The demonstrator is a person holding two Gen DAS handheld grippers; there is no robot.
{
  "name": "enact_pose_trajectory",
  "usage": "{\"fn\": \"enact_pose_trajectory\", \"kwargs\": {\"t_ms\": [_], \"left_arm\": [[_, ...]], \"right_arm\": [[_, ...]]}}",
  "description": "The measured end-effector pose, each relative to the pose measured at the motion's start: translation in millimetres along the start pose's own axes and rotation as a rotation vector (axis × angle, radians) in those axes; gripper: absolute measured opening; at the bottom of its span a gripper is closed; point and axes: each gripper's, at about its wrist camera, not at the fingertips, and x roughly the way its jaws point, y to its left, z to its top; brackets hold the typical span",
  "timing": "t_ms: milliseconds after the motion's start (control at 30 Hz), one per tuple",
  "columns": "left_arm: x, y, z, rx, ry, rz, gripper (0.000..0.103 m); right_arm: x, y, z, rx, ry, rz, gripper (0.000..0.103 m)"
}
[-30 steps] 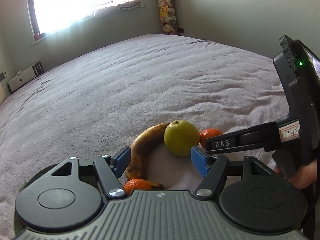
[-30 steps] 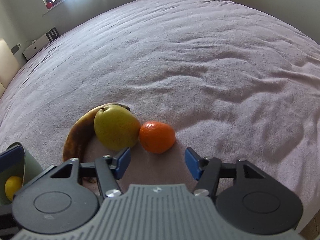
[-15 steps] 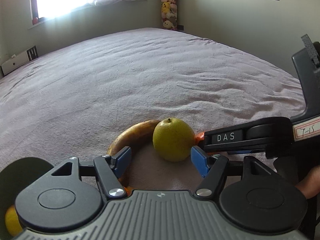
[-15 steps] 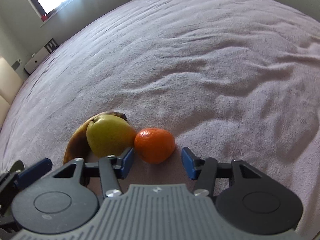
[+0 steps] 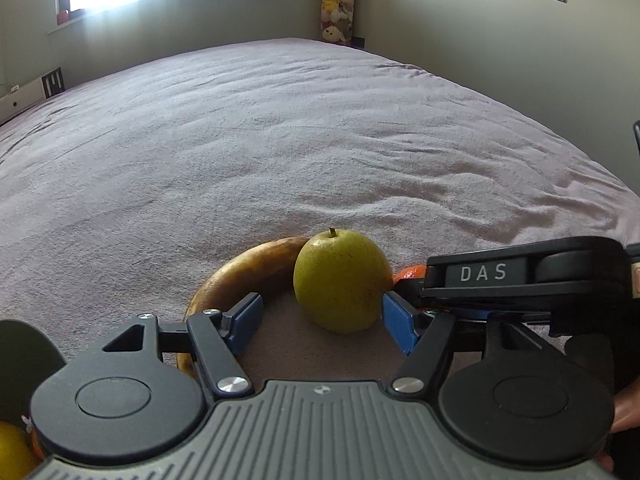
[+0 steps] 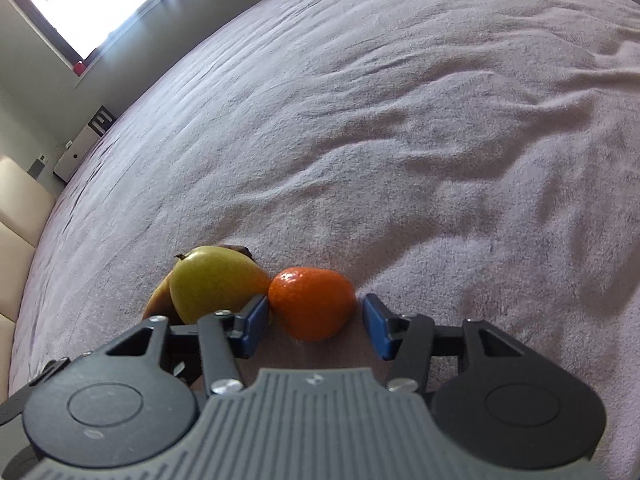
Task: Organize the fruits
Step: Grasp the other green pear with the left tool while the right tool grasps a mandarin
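A yellow-green pear [image 5: 342,280] stands on the purple bedspread, leaning against a browned banana [image 5: 240,276]. My left gripper [image 5: 322,326] is open, its blue pads low on either side of the pear. A tangerine [image 6: 312,302] lies just right of the pear [image 6: 212,284]. My right gripper [image 6: 314,328] is open around the tangerine, its pads close to both sides. The right gripper's body crosses the left wrist view [image 5: 520,280] and hides most of the tangerine [image 5: 410,271] there.
A dark green bowl [image 5: 24,356] sits at the lower left of the left wrist view, holding a yellow fruit [image 5: 12,452]. The wrinkled purple bedspread [image 6: 400,120] stretches far ahead. A window, walls and a stack of plush toys [image 5: 336,12] lie beyond.
Both grippers have moved forward and lower. The left gripper's pads now flank the pear, and the right gripper's pads now flank the tangerine. The fruits have not moved.
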Motion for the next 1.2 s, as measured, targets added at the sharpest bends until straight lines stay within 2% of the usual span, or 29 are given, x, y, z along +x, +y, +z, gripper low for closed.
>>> {"fn": "enact_pose_trajectory", "kwargs": {"t_ms": [100,200,300,600,767,900,1200], "left_arm": [[4,0,2,-0.015,0.006,-0.007,0.080],[7,0,3,-0.037,0.006,-0.032,0.080],[12,-1,5,-0.062,0.015,-0.050,0.080],[35,-5,8,-0.141,0.069,-0.115,0.084],[44,-13,13,-0.143,0.064,-0.098,0.083],[47,-19,15,-0.121,0.068,-0.087,0.078],[43,-18,17,-0.135,0.084,-0.078,0.077]], "right_arm": [[-4,8,1,-0.039,-0.001,-0.023,0.043],[-10,14,3,-0.074,-0.031,-0.088,0.043],[-16,6,7,-0.040,-0.054,-0.135,0.043],[-21,-7,9,0.031,-0.074,-0.147,0.043],[-29,-13,11,0.064,-0.112,-0.186,0.043],[-30,-20,11,0.097,-0.113,-0.189,0.043],[-33,-14,11,0.088,-0.119,-0.201,0.043]]}}
